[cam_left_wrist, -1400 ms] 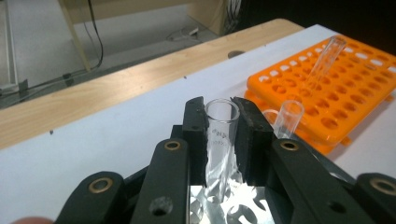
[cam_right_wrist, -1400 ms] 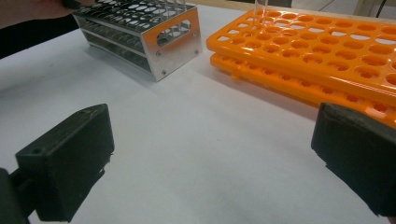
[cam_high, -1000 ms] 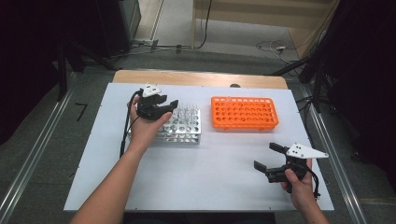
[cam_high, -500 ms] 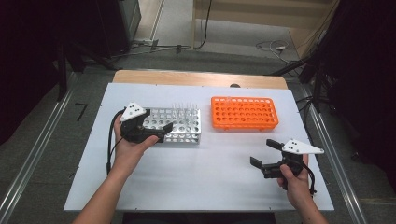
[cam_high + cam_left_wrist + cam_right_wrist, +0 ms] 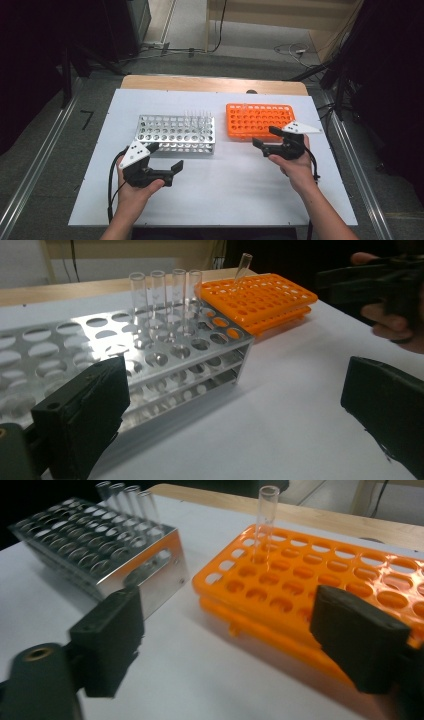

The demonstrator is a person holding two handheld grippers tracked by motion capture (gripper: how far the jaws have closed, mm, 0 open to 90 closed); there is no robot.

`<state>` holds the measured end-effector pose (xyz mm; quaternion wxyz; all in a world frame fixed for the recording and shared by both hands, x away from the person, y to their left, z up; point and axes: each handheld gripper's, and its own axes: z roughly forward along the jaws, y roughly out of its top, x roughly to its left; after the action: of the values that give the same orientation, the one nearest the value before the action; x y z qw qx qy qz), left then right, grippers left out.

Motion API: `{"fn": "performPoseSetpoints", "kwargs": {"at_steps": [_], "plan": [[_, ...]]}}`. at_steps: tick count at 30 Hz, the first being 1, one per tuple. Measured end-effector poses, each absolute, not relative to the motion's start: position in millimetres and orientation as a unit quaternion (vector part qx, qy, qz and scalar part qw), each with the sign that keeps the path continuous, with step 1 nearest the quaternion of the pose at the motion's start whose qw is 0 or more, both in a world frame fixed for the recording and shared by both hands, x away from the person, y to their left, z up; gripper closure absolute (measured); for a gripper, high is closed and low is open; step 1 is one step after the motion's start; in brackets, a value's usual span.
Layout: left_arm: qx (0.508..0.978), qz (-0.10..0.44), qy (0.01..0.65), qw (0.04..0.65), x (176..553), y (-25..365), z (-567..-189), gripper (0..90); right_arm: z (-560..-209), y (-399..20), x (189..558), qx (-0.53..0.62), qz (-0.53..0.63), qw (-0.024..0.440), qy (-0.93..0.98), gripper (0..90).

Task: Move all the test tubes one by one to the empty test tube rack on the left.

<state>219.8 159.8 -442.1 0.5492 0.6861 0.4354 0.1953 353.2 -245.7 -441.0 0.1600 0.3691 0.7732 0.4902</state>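
Since half a second ago my left tongs have dropped back from the silver rack's left end to the bare surface in front of it, and my right tongs have come forward and up to the near edge of the orange rack. Both are open, jaws well apart, gripping nothing.

The white surface carries two racks side by side, each with its long axis running left to right across it. The silver metal rack sits left of centre; my left tongs point right along its front face. In the left gripper view, four clear tubes stand upright in a row at its far right end, mouths up, and the rest of its holes look empty.

The orange rack lies to its right, just apart from it. In the right gripper view, one clear tube stands in a hole near the corner closest to the silver rack, open end up; in the left gripper view it looks tilted. The other orange holes I can see hold nothing.
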Motion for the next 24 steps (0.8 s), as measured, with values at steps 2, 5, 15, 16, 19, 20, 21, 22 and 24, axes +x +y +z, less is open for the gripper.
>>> {"fn": "performPoseSetpoints", "kwargs": {"at_steps": [2, 5, 15, 16, 19, 20, 21, 22, 24], "plan": [[0.685, 0.197, 0.437, 0.549, 214, 162, -444, 0.0, -442, -235, 367, 0.380, 0.484, 0.169, 0.770, 23.0], [0.679, 0.198, 0.441, 0.553, 210, 167, -446, 0.0, -447, -220, 387, 0.393, 0.472, 0.178, 0.769, 31.2], [0.682, 0.196, 0.440, 0.550, 208, 166, -449, 0.0, -463, -184, 436, 0.438, 0.442, 0.177, 0.763, 47.7], [0.679, 0.194, 0.442, 0.553, 209, 166, -449, 0.0, -464, -180, 438, 0.440, 0.436, 0.179, 0.764, 48.5], [0.676, 0.190, 0.447, 0.555, 211, 169, -449, 0.0, -467, -170, 445, 0.453, 0.417, 0.195, 0.764, 51.7], [0.676, 0.191, 0.446, 0.554, 211, 170, -450, 0.0, -467, -167, 446, 0.452, 0.411, 0.205, 0.764, 53.6], [0.674, 0.189, 0.448, 0.556, 212, 171, -450, 0.0, -467, -164, 447, 0.454, 0.405, 0.217, 0.764, 56.2], [0.672, 0.189, 0.449, 0.558, 212, 172, -450, 0.0, -467, -162, 447, 0.458, 0.396, 0.224, 0.764, 60.3], [0.672, 0.190, 0.450, 0.556, 213, 174, -450, 0.0, -465, -160, 449, 0.473, 0.387, 0.231, 0.757, 67.5]]}}
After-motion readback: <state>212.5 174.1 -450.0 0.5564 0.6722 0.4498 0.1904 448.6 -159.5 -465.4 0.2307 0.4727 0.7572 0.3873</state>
